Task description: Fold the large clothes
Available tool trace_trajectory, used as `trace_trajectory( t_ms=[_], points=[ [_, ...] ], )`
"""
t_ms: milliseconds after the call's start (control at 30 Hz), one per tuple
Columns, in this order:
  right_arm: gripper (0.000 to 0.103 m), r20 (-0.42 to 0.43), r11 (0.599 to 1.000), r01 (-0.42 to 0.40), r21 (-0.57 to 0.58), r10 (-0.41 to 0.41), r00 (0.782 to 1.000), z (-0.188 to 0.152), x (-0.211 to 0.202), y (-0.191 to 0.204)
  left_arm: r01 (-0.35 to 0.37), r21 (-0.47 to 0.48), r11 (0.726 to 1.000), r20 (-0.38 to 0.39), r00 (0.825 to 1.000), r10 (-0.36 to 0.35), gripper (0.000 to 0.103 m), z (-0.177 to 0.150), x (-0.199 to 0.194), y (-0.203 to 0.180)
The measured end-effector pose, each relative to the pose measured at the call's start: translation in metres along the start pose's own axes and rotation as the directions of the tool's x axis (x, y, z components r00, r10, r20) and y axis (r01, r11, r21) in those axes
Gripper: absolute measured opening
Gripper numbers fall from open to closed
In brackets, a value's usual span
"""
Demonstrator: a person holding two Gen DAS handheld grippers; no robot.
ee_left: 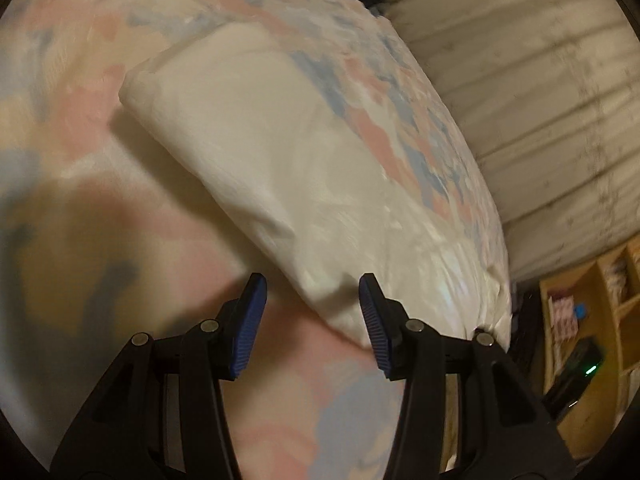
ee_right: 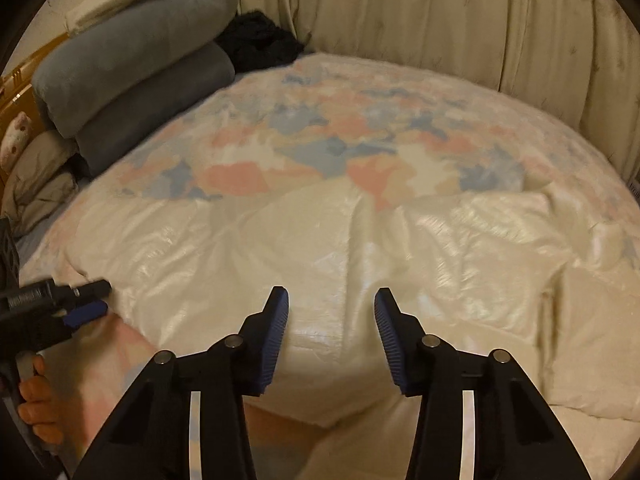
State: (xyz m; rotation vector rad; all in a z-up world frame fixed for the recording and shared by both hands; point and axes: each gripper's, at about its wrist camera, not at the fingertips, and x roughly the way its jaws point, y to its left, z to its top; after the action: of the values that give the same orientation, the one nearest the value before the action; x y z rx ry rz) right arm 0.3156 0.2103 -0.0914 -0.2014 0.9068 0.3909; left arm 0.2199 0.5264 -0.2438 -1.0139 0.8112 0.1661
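Two grey bolsters (ee_right: 132,64) are stacked beside a black garment (ee_right: 260,42); pleated curtains (ee_right: 460,20) are hung behind; a wooden shelf (ee_left: 592,312) is seen.

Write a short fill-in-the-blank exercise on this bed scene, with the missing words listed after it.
1. The folded-over flap of the quilt shows its plain ____ underside.
2. Both the left gripper and the right gripper have their jaws ____, with nothing between them.
3. Two rolled ____ blankets are stacked at the head of the bed.
4. Behind the bed hangs a cream ____.

Missing words: cream; open; grey; curtain
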Motion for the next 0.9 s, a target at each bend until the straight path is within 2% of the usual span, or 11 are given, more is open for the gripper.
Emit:
trace_trajectory(
  t_ms=[167, 233, 300, 367, 433, 500, 600, 767, 833, 900],
  points=[
    [0.044, -0.084, 1.000, 0.023, -0.017, -0.024, 0.996, -0.020, 0.052, 0.004, 0.028, -0.029, 0.999, 0.037, 0.999, -0.027, 0.045, 0.018, 0.017, 0.009],
    [0.044, -0.092, 0.999, 0.026, -0.022, -0.028, 0.995, -0.023, 0.064, 0.004, 0.023, -0.014, 1.000, 0.049, 0.999, -0.023, 0.035, 0.021, 0.020, 0.006],
    [0.044, -0.093, 0.999, 0.026, -0.023, -0.028, 0.995, -0.024, 0.070, 0.003, 0.012, 0.022, 1.000, 0.054, 0.998, -0.013, 0.012, 0.023, 0.023, 0.002],
    [0.044, -0.093, 0.999, 0.028, -0.028, -0.030, 0.995, -0.025, 0.074, 0.004, 0.004, 0.055, 0.998, 0.064, 0.998, -0.008, 0.005, 0.024, 0.024, -0.005],
    [0.044, -0.095, 0.999, 0.025, -0.030, -0.028, 0.995, -0.026, 0.074, 0.003, -0.042, 0.124, 0.991, 0.093, 0.995, 0.031, 0.002, 0.021, 0.016, -0.021],
    [0.044, -0.100, 1.000, 0.015, -0.024, -0.017, 0.995, -0.024, 0.069, 0.000, -0.093, 0.200, 0.975, 0.139, 0.988, 0.066, 0.002, 0.017, 0.003, -0.045],
    [0.044, -0.106, 1.000, -0.016, 0.007, 0.017, 0.994, -0.026, 0.044, -0.007, -0.118, 0.295, 0.948, 0.193, 0.979, 0.062, 0.002, 0.006, -0.025, -0.087],
    [0.044, -0.035, 0.997, -0.045, 0.055, 0.047, 0.998, -0.034, -0.018, -0.030, -0.121, 0.450, 0.885, 0.265, 0.964, -0.003, 0.002, -0.025, -0.077, -0.168],
    [0.044, -0.001, 0.996, -0.043, 0.075, 0.043, 0.999, -0.043, -0.049, -0.046, -0.130, 0.516, 0.847, 0.289, 0.957, -0.029, 0.002, -0.045, -0.097, -0.207],
    [0.044, 0.024, 0.995, -0.033, 0.095, 0.031, 0.999, -0.053, -0.076, -0.063, -0.111, 0.559, 0.822, 0.286, 0.956, -0.065, 0.002, -0.067, -0.120, -0.232]
  ],
)
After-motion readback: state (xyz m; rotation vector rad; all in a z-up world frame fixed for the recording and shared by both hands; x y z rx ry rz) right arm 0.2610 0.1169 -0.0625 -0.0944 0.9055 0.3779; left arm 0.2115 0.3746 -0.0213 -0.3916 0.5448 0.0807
